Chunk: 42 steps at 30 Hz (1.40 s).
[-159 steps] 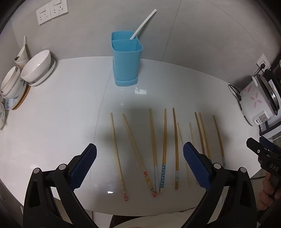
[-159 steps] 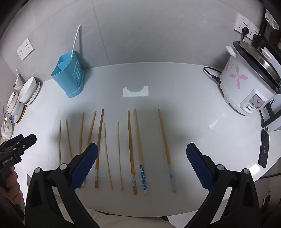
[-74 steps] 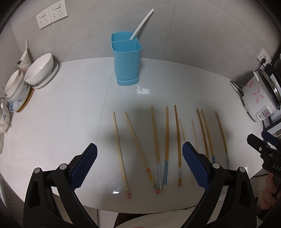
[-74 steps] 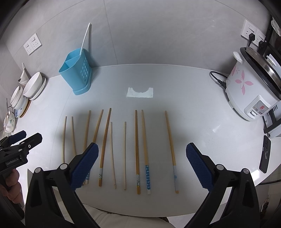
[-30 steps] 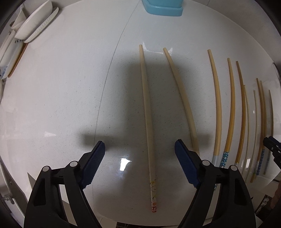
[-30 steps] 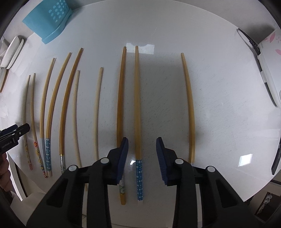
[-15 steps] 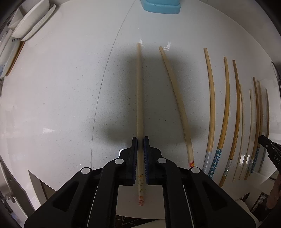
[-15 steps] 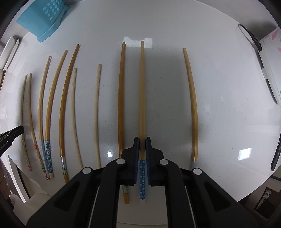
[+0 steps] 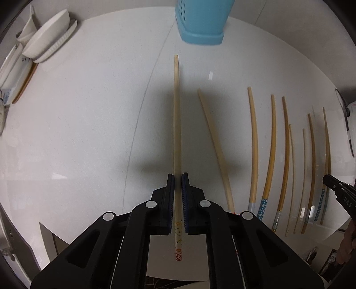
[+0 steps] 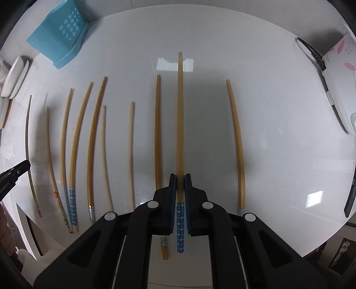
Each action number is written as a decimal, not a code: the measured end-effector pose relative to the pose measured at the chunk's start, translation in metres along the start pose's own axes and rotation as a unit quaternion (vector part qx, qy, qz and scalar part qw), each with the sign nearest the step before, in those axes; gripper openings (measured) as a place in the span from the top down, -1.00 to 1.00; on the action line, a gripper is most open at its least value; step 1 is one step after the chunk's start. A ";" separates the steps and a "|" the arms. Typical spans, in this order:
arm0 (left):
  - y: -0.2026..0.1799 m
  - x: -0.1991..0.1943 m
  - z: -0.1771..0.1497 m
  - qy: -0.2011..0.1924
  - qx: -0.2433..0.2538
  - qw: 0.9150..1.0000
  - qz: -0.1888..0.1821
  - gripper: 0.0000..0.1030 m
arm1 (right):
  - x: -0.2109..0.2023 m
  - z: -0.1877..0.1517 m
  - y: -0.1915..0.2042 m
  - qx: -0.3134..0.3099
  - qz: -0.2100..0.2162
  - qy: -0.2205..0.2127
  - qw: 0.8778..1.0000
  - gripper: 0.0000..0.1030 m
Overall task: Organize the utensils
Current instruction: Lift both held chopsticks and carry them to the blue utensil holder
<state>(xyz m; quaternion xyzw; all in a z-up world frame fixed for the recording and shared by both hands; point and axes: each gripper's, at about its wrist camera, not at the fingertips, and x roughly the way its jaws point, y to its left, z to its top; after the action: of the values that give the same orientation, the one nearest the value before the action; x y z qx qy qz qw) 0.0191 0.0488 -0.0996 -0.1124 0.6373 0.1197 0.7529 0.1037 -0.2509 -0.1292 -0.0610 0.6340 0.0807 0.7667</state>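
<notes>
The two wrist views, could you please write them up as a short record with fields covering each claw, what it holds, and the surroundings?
left claw: shut on pale wooden chopstick with cartoon-printed end
right claw: shut on amber chopstick with blue dotted end
loose chopsticks: the remaining ones lie in a row on the white countertop
holder: blue perforated plastic utensil holder at the far edge
other items: stacked white bowls; white rice cooker with pink flowers
</notes>
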 end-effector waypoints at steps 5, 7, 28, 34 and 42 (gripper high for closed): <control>0.008 -0.028 0.008 -0.040 -0.008 0.999 -0.008 0.88 | -0.018 0.004 0.002 0.001 0.010 -0.029 1.000 0.87; 0.010 -0.038 0.011 -0.055 -0.010 0.998 -0.010 0.88 | -0.024 0.006 0.005 -0.002 0.017 -0.040 0.999 0.87; -0.006 -0.107 0.085 -0.197 -0.019 0.978 -0.058 0.88 | -0.096 0.080 0.046 -0.043 0.068 -0.155 0.985 0.87; -0.012 -0.129 0.113 -0.244 -0.014 0.967 -0.077 0.88 | -0.111 0.103 0.057 -0.044 0.082 -0.194 0.977 0.87; -0.019 -0.142 0.147 -0.317 -0.004 0.942 -0.113 0.88 | -0.130 0.131 0.071 -0.045 0.101 -0.249 0.962 0.87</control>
<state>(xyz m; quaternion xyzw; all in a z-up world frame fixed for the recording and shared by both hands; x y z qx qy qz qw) 0.1400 0.0734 0.0646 -0.1428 0.3479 0.0659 0.9242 0.1919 -0.1620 0.0238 -0.0089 0.4220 0.1988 0.8845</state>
